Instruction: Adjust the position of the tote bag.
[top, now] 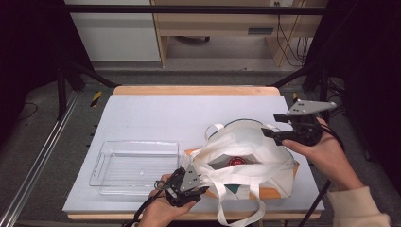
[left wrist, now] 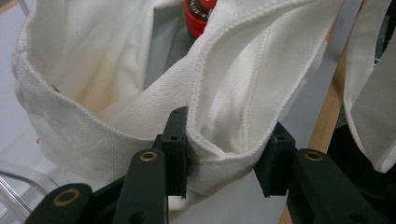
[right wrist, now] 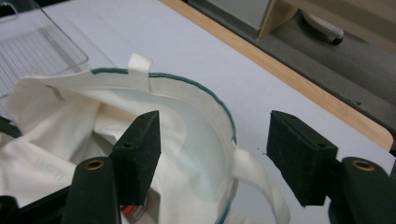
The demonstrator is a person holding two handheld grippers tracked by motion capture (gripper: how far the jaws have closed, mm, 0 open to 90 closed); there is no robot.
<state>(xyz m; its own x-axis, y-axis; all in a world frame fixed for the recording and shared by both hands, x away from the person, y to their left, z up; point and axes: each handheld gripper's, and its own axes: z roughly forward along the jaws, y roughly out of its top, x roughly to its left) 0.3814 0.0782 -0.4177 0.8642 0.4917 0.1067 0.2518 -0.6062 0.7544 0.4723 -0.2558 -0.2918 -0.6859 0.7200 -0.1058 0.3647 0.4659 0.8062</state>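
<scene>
The white tote bag (top: 246,156) lies on the counter (top: 156,116), mouth up. The left gripper (left wrist: 224,154) pinches its near rim, fingers (left wrist: 176,140) closed on cloth. The right gripper (right wrist: 215,154), fingers apart and empty, hovers over the far rim, nearer the red-capped item (top: 235,161) inside.

My left gripper (left wrist: 224,154) pinches a bunched fold of the white cloth bag (left wrist: 140,93) at its stitched rim, one black jaw pressed flat against the fabric, the other at the far side of the fold. Above the jaws the bag's mouth gapes, and a red cap (left wrist: 198,16) with white lettering shows deep inside. A strip of the table's wooden edge (left wrist: 327,116) runs at right, a corner of a clear plastic tray (left wrist: 14,186) at lower left.
</scene>
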